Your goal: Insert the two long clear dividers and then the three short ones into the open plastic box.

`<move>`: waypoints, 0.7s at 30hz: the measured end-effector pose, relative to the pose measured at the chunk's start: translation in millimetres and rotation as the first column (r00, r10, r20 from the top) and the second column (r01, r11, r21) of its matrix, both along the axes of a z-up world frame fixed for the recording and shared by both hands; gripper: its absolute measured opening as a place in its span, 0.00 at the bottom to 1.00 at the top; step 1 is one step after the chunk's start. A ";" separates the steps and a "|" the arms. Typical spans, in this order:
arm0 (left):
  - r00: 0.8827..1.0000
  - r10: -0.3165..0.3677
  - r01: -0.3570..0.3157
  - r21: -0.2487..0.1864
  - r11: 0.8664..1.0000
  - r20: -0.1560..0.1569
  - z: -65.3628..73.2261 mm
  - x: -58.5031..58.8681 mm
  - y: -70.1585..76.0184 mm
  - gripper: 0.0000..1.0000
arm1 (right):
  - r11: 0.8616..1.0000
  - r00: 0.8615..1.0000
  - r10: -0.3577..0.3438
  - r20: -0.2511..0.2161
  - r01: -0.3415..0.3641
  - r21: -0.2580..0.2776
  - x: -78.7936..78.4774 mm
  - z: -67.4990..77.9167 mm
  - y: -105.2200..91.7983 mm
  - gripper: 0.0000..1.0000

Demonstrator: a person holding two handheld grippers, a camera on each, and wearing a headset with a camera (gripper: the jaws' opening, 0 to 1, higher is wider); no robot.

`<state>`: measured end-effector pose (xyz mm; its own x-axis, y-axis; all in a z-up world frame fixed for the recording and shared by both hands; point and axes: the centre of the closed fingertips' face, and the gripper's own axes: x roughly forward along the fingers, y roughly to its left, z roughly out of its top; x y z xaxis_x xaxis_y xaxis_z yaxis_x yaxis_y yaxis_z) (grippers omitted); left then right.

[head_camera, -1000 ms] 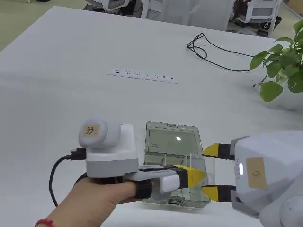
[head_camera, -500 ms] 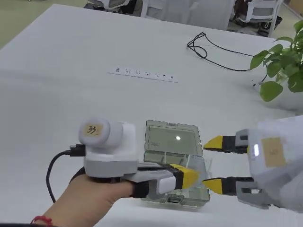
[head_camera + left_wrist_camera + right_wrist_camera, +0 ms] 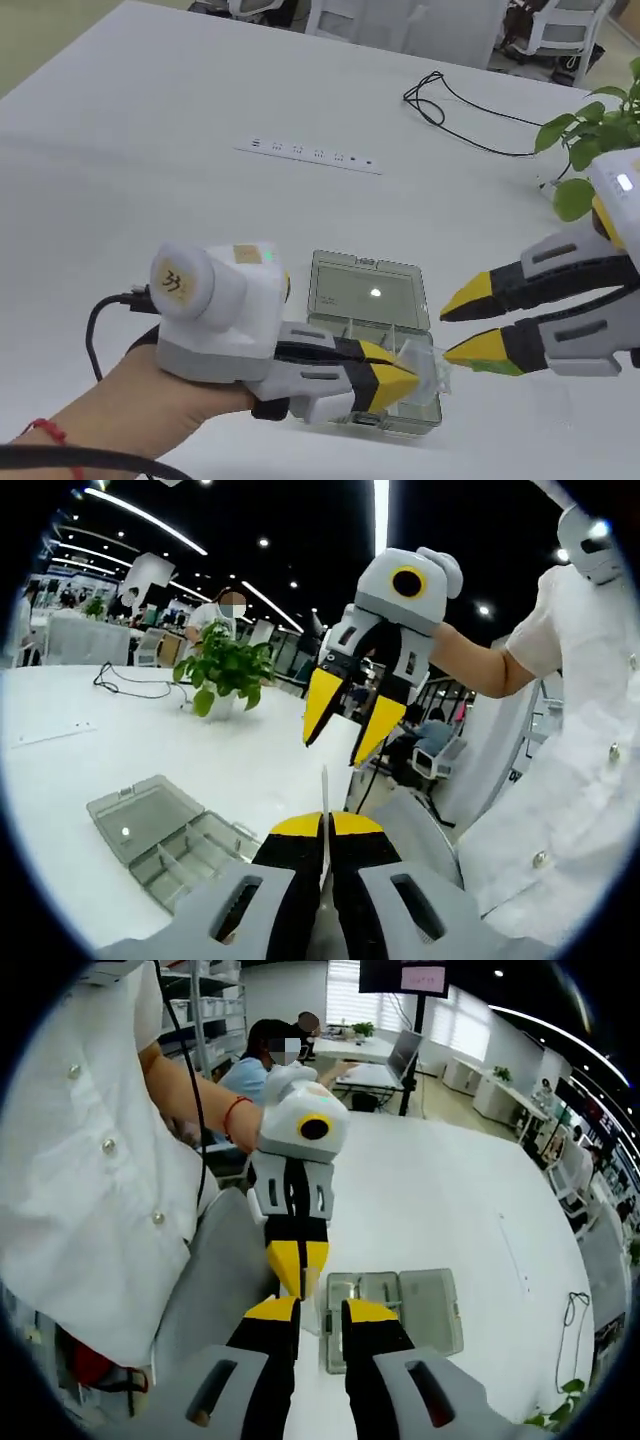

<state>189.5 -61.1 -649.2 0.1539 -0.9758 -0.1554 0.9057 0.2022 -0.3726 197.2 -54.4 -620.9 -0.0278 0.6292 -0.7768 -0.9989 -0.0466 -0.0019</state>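
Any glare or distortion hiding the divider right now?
Left gripper view: fisheye bending, bright lamps on a dark ceiling; divider shows as a thin edge in the left claw. Head view: even light, one lamp glint on the lid; divider hard to see. Right gripper view: fisheye bending, box sharp.

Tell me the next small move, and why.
Probably ease the open right gripper onto the free edge of the clear divider: the left gripper holds it pinched by the open box, and the right jaws face it, apart.
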 end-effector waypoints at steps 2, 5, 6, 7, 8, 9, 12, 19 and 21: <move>1.000 -0.008 0.008 -0.007 1.000 0.010 1.8 -1.3 0.1 0.00 | 1.000 1.000 0.014 -0.013 -0.014 -0.003 -1.8 -1.0 1.6 0.17; 0.996 -0.034 0.036 -0.012 0.999 0.079 5.5 -5.0 -0.2 0.00 | 0.999 0.998 0.034 -0.054 -0.034 0.000 -6.3 -2.4 3.9 0.16; 0.996 -0.041 0.041 -0.008 0.999 0.083 5.2 -6.5 -0.3 0.00 | 0.999 0.997 0.042 -0.067 -0.042 0.003 -8.1 -2.5 4.5 0.15; 0.995 -0.049 0.050 -0.009 0.999 0.085 5.6 -8.2 -0.6 0.00 | 0.999 0.994 0.051 -0.095 -0.050 0.006 -11.4 -2.8 5.3 0.14; 0.995 -0.055 0.056 -0.009 0.998 0.089 6.1 -9.1 -0.8 0.00 | 0.998 0.992 0.055 -0.117 -0.055 0.005 -14.3 -3.3 5.3 0.12; 0.994 -0.059 0.060 -0.010 0.998 0.095 6.4 -9.7 -0.8 0.00 | 0.998 0.990 0.061 -0.124 -0.061 0.004 -16.0 -3.4 5.4 0.10; 0.992 -0.068 0.070 -0.009 0.998 0.110 7.6 -10.9 -0.5 0.00 | 0.997 0.985 0.079 -0.151 -0.079 0.008 -21.7 -3.7 7.0 0.09; 0.988 -0.082 0.085 -0.020 0.996 0.135 11.2 -13.4 0.4 0.00 | 0.994 0.977 0.105 -0.186 -0.104 0.013 -28.0 -7.7 8.2 0.07; 0.986 -0.088 0.092 -0.027 0.995 0.143 13.1 -15.0 0.2 0.00 | 0.994 0.975 0.105 -0.197 -0.103 0.018 -28.4 -8.2 9.0 0.06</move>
